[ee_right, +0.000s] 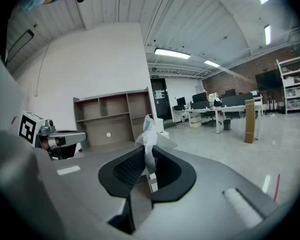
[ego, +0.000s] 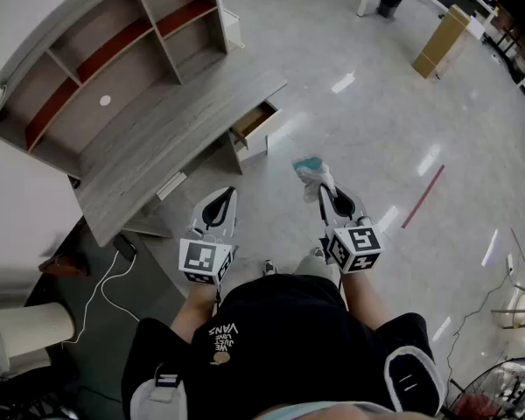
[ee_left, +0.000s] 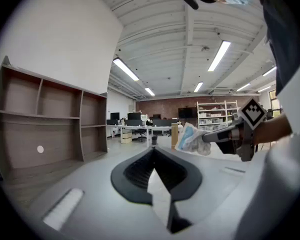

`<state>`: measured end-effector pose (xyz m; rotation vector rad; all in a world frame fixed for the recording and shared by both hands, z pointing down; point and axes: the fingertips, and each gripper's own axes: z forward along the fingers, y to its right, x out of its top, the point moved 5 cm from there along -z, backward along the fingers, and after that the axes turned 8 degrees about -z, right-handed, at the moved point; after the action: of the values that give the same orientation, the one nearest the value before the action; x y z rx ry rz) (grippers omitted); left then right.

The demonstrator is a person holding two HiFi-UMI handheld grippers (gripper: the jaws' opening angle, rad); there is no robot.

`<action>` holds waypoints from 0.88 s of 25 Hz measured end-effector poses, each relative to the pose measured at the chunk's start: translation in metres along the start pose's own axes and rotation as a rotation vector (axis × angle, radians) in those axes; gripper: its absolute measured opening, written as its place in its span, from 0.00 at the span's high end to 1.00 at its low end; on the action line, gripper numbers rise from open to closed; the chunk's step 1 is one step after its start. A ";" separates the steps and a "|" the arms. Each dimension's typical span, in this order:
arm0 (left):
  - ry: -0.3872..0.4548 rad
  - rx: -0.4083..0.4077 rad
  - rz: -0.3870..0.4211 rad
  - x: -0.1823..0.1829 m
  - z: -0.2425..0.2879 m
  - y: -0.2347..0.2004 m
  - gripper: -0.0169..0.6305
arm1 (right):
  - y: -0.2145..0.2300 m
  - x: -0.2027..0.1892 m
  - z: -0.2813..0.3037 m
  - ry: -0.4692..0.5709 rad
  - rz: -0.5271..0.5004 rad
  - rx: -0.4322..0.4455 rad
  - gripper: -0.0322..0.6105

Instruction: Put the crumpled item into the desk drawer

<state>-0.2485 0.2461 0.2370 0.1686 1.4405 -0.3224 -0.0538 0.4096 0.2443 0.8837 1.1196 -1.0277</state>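
The right gripper (ee_right: 146, 153) has its 2 jaws pinched on the crumpled item (ee_right: 147, 132), a white and pale-blue wad that stands up past the jaw tips. In the head view the wad sits at the front of this gripper, in the air above the floor (ego: 376, 121), not in the drawer. The left gripper (ee_left: 153, 153) has its jaws pressed fully together with nothing between them. Both grippers are held out in front of the person (ego: 280, 339), side by side and a little apart, each pointing slightly downward. From the left gripper view, the right gripper and its wad show at the right, level with the left one.

Ahead and to the left stands a grey wood-grain desk (ego: 157, 143). Its drawer (ego: 252, 122), at the end nearest the grippers, is pulled open, showing a light wooden inside. The wad is near that drawer but clearly apart from it. On the back of the desk stands a shelf unit (ego: 96, 51) with several open compartments. A white cable (ego: 103, 280) trails across the dark mat beside the desk. Further off, a red strip (ego: 423, 197) lies on the floor and a tall cardboard box (ego: 440, 40) stands upright.
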 end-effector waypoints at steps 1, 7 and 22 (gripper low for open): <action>-0.001 -0.003 -0.005 -0.001 0.002 -0.002 0.89 | 0.000 -0.001 0.002 0.001 0.005 0.001 0.88; -0.022 -0.011 -0.025 -0.008 0.011 -0.008 0.90 | 0.004 0.001 0.012 0.021 0.010 0.004 0.88; -0.058 0.093 -0.082 -0.009 0.097 -0.011 0.89 | 0.080 0.013 0.077 -0.028 -0.009 0.112 0.88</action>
<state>-0.1613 0.2072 0.2592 0.1742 1.3779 -0.4587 0.0455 0.3591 0.2524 0.9516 1.0515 -1.1152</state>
